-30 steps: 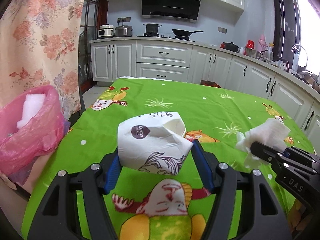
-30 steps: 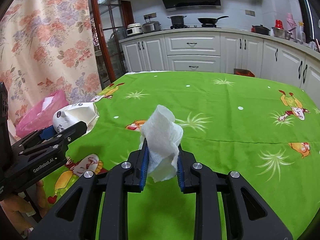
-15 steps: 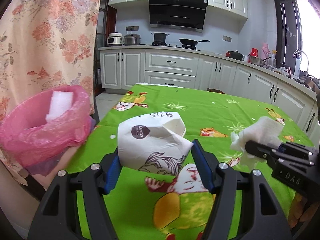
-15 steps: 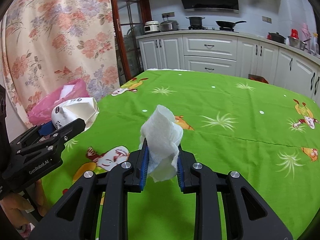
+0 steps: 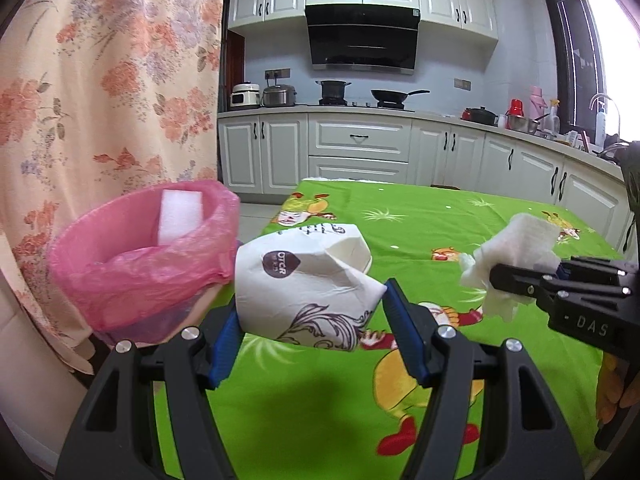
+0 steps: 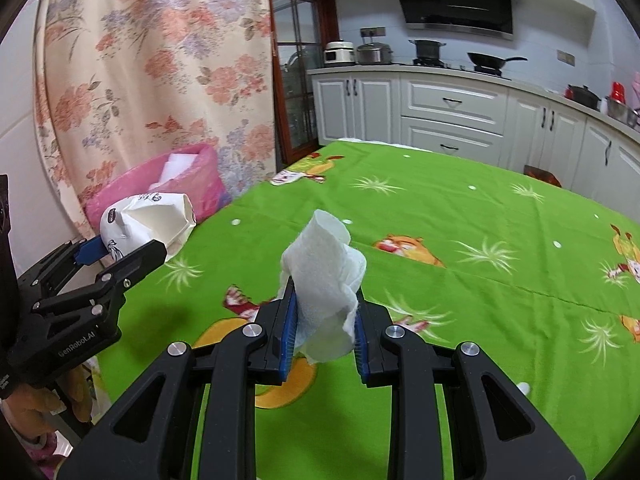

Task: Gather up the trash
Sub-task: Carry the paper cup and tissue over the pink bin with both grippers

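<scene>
My left gripper is shut on a crushed white paper cup with a dark logo, held above the table's left edge. A bin lined with a pink bag stands just left of the cup and holds a white foam block. My right gripper is shut on a crumpled white tissue above the green tablecloth. The tissue also shows at the right of the left wrist view, and the cup at the left of the right wrist view.
A floral curtain hangs behind the bin. White kitchen cabinets and a counter with pots run along the far wall. The table carries a green cartoon-print cloth.
Both grippers have moved left toward the pink bin with their loads. The bin now looks larger and closer to the cup.
</scene>
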`<state>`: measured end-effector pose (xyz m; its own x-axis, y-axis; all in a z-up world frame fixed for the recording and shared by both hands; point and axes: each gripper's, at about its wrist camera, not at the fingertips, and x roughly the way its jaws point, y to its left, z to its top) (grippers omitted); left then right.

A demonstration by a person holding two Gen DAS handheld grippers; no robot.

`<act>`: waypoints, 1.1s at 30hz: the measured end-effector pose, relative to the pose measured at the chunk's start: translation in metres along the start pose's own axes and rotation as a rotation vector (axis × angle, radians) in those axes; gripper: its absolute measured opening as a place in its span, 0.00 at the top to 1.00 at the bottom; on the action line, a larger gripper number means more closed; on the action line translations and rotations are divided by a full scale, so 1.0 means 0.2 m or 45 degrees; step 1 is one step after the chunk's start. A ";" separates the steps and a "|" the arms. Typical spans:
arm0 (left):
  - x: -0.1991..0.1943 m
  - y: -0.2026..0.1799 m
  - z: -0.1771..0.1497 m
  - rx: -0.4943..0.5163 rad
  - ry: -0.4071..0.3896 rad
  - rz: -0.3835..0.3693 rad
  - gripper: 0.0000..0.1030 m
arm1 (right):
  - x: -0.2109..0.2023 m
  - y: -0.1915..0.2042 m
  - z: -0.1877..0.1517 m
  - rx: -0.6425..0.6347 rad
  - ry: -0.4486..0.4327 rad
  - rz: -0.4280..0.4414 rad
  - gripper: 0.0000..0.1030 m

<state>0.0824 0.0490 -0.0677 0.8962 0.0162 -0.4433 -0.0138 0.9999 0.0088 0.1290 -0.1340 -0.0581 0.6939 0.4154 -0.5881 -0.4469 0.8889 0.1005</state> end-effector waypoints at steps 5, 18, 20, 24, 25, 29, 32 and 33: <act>-0.06 0.05 -0.01 0.009 -0.016 0.039 0.38 | 0.01 0.11 0.05 -0.058 -0.009 0.040 0.76; -0.19 0.35 0.13 -0.059 -0.066 0.117 0.38 | 0.06 0.44 0.27 -0.245 -0.047 0.186 0.76; -0.18 0.42 0.16 -0.070 -0.053 0.128 0.38 | 0.09 0.49 0.30 -0.261 -0.046 0.217 0.76; -0.18 0.57 0.23 -0.098 -0.052 0.170 0.38 | 0.14 0.59 0.38 -0.291 -0.044 0.263 0.76; -0.18 0.63 0.26 -0.115 -0.054 0.179 0.38 | 0.15 0.61 0.39 -0.294 -0.042 0.274 0.76; -0.16 0.80 0.34 -0.145 -0.038 0.190 0.38 | 0.22 0.69 0.48 -0.293 -0.016 0.344 0.76; -0.11 0.91 0.38 -0.157 -0.018 0.207 0.38 | 0.28 0.76 0.53 -0.318 -0.001 0.364 0.75; -0.09 0.94 0.40 -0.154 -0.010 0.207 0.38 | 0.30 0.79 0.55 -0.326 0.006 0.370 0.75</act>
<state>0.0993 0.2359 0.0128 0.8813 0.1775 -0.4380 -0.2110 0.9771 -0.0285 0.1620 0.0530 0.0104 0.5153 0.6413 -0.5685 -0.7514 0.6571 0.0602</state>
